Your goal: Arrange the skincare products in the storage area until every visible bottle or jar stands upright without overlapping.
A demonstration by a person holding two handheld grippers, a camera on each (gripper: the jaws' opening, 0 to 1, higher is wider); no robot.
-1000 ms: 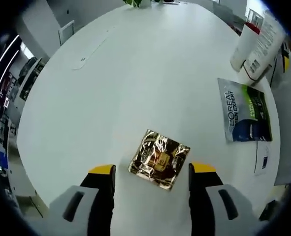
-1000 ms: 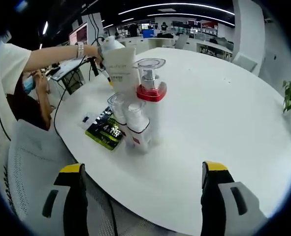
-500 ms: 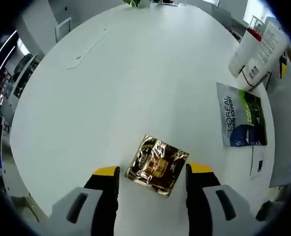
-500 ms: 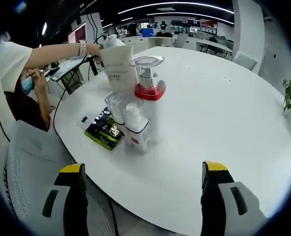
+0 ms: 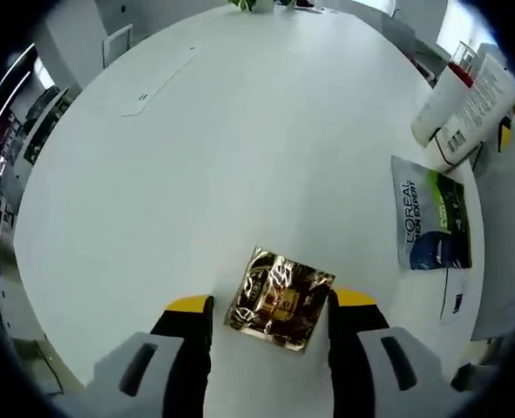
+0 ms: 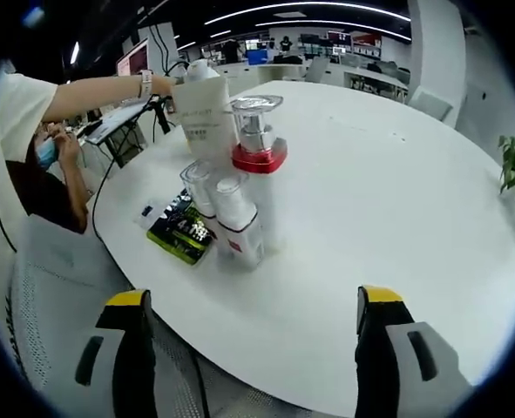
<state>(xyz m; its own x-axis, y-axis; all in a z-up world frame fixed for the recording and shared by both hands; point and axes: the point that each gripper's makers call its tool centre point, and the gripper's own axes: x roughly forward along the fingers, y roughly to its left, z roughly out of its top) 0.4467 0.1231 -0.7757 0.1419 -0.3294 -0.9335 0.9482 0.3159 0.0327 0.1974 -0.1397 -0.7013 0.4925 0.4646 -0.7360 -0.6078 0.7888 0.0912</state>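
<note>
As the left gripper (image 5: 266, 305) has edged closer, jaws apart, the crinkled gold foil sachet (image 5: 280, 297) lies flat between them, apparently ungripped; the right gripper (image 6: 253, 305) idles open.

Crinkled glossy gold foil sachet (image 5: 280, 299) (mirror-bright) on smooth matt table (image 5: 240, 131).

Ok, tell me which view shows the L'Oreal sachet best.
The left gripper view: the L'Oreal sachet lies flat with its lettering readable. In the right gripper view the sachet sits partly hidden behind the small bottles, print unreadable.
</note>
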